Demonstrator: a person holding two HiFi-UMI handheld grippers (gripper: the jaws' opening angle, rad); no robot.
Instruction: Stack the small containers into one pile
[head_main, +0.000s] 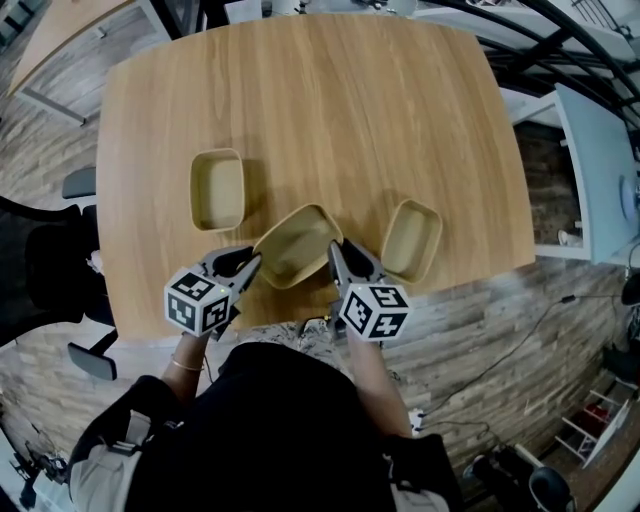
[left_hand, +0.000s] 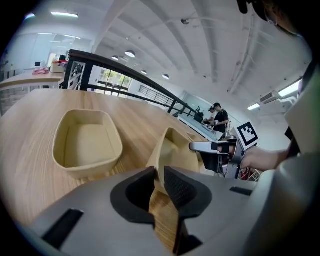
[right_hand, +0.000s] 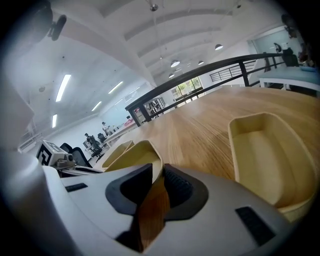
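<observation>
Three small beige containers sit on the wooden table (head_main: 330, 110). The middle container (head_main: 297, 243) lies tilted near the front edge, and both grippers hold it. My left gripper (head_main: 256, 261) is shut on its left rim, and in the left gripper view the thin rim of that container (left_hand: 176, 150) stands between the pads of the left gripper (left_hand: 159, 175). My right gripper (head_main: 333, 249) is shut on the opposite rim, where the right gripper (right_hand: 157, 172) pinches the middle container (right_hand: 131, 159). The left container (head_main: 217, 190) (left_hand: 87, 142) and the right container (head_main: 412, 240) (right_hand: 265, 155) rest apart, empty.
The table's front edge (head_main: 290, 325) runs just under the grippers, with my dark-clothed body below it. Office chairs (head_main: 60, 260) stand to the table's left. People stand far off in the room (left_hand: 218, 117). Bare wood stretches behind the containers.
</observation>
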